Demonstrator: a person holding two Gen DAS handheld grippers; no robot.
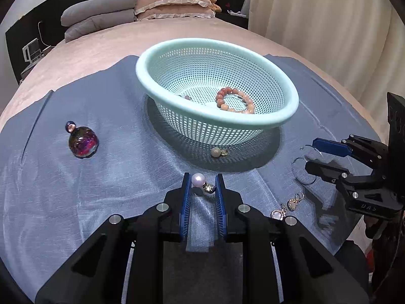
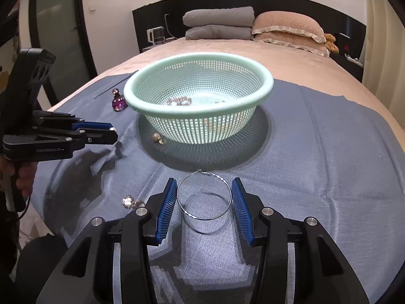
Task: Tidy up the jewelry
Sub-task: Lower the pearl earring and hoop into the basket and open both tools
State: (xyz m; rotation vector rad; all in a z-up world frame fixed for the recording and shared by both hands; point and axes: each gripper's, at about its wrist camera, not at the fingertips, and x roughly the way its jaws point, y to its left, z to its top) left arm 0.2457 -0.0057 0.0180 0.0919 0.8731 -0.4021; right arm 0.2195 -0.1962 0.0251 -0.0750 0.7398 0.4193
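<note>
My left gripper (image 1: 203,181) is shut on a pearl earring (image 1: 198,179), pinched at its tips just above the blue cloth (image 1: 114,177). A thin silver hoop (image 2: 210,174) spans the blue pads of my right gripper (image 2: 204,181), which is shut on it and holds it off the cloth, with the hoop's shadow underneath. Ahead stands the mint mesh basket (image 1: 217,43), with a peach bead bracelet (image 1: 222,101) and a small sparkly piece (image 2: 179,101) inside. A second pearl earring (image 1: 217,152) lies by the basket's near foot. Gold earrings (image 1: 286,206) lie between the grippers.
A purple glass bottle (image 1: 83,141) stands on the cloth left of the basket. The cloth covers a bed with a pink cover (image 1: 101,50); pillows (image 1: 174,0) are at the far end. A person's hand (image 2: 24,177) grips the left tool's handle. Curtains (image 1: 329,25) hang on the right.
</note>
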